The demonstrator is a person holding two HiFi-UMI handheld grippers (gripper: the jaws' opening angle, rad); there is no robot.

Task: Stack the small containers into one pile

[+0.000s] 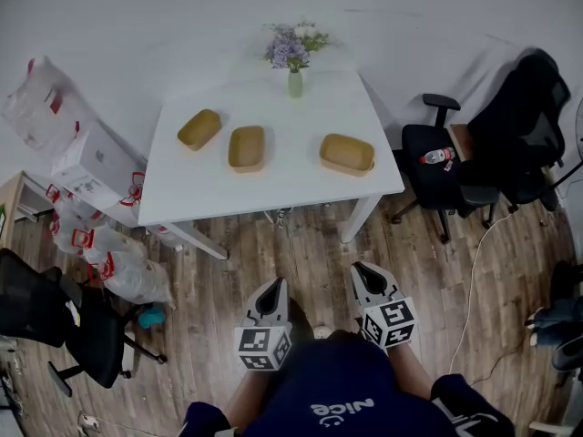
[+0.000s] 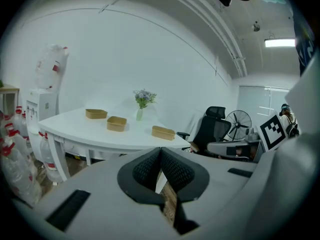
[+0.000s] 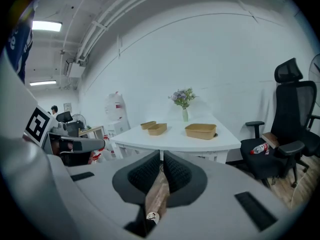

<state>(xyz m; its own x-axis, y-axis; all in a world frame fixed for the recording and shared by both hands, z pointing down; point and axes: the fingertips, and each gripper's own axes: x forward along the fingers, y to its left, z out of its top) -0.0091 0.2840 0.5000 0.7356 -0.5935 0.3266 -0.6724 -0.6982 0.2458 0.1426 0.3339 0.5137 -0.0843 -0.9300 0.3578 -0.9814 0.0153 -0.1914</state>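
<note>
On the white tabletop (image 1: 273, 189), three small containers (image 1: 247, 147) are sitting apart in a row just in front of the flower vase (image 1: 295, 82). We are holding the left hand-held gripper (image 1: 273, 285) and the right hand-held gripper (image 1: 364, 269) well short of the vase, over the wood floor (image 1: 301, 248), both with jaws pressed together and empty.

White wall (image 1: 137, 25); wood-plank floor (image 1: 301, 253); ceiling strip light (image 2: 280, 43), lit. One white table (image 1: 291, 189) against the wall, a vase (image 1: 295, 82) of purple flowers at its far edge; black office chairs to the right (image 1: 424, 178) and left (image 1: 55, 321) of it. Water dispenser (image 2: 39, 104) and clear jugs (image 1: 109, 253) at the left, standing fan (image 2: 238, 124) at the right.
</note>
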